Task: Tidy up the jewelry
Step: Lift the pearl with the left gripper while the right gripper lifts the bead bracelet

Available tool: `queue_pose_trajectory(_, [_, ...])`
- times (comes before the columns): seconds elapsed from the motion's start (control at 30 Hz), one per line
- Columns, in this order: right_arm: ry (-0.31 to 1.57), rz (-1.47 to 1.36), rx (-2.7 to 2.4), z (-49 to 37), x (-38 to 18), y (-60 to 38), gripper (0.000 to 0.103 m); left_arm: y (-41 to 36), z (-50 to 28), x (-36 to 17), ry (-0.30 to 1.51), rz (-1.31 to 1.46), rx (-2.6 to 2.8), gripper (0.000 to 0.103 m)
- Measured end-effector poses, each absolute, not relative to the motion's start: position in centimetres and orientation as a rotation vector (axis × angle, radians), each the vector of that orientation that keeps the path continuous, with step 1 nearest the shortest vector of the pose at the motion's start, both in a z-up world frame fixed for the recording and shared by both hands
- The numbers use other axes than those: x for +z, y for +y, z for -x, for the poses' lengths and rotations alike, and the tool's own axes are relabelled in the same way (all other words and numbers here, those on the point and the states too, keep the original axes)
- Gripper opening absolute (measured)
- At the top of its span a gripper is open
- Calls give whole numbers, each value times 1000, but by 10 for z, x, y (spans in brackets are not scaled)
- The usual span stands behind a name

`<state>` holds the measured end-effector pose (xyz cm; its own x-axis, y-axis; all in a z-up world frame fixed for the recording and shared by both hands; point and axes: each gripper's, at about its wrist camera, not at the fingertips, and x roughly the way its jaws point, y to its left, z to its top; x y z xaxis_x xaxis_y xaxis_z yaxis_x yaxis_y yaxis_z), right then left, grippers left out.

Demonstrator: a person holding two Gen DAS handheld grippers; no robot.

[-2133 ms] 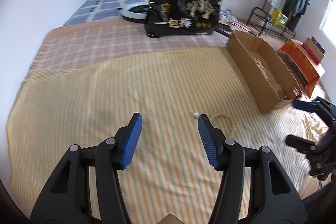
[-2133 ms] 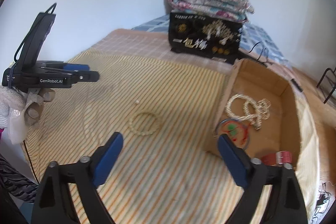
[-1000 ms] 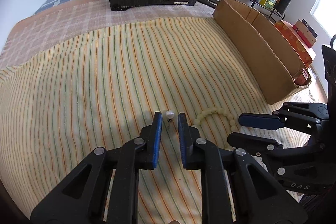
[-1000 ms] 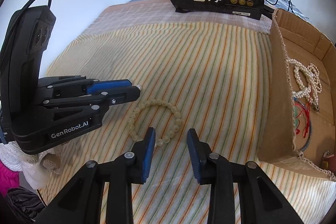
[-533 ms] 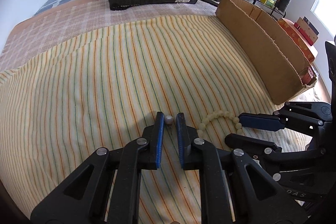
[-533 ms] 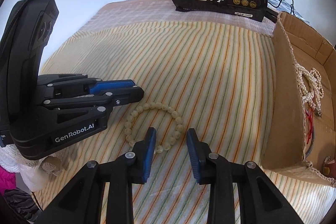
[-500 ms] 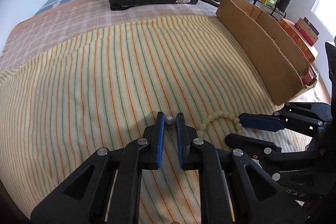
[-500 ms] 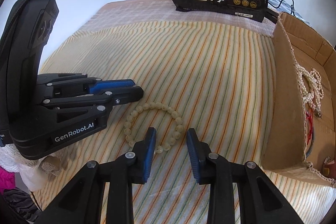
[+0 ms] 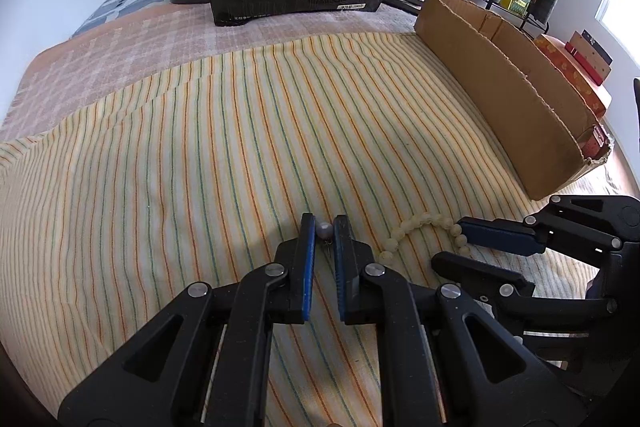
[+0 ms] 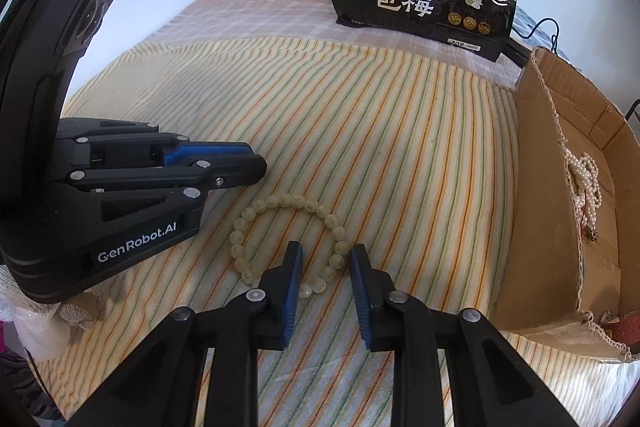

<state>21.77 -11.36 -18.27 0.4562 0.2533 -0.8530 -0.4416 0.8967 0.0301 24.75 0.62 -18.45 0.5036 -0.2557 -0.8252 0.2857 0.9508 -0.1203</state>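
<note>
Left gripper (image 9: 324, 231): jaws clamped on a small, hard, slippery white pearl earring (image 9: 323, 229). Right gripper (image 10: 326, 259): jaws, just closing, straddle a limp, light cream beaded bracelet (image 10: 280, 203), best pinched across its strand.

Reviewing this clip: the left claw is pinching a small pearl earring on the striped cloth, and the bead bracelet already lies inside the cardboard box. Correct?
Not quite. The left claw does pinch the pearl earring, but the bead bracelet is not in the cardboard box. It lies on the striped cloth, with the right claw straddling its near side, as the right wrist view shows.
</note>
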Motion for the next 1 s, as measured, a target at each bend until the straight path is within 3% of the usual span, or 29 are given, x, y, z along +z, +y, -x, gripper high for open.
queue_pose_trajectory(0.13, [985,218,416,-214,-183,-113,19,6,-245,-185,973,-31,-321,7])
queue_pose_trajectory(0.3, [976,214,406,-213,-182,-113,7,10,-245,-185,966,-14,-320,7])
queue_pose_trajectory(1.0, [963,128,459,-207,-168,-120,5,26,-240,-183,957,12,-296,7])
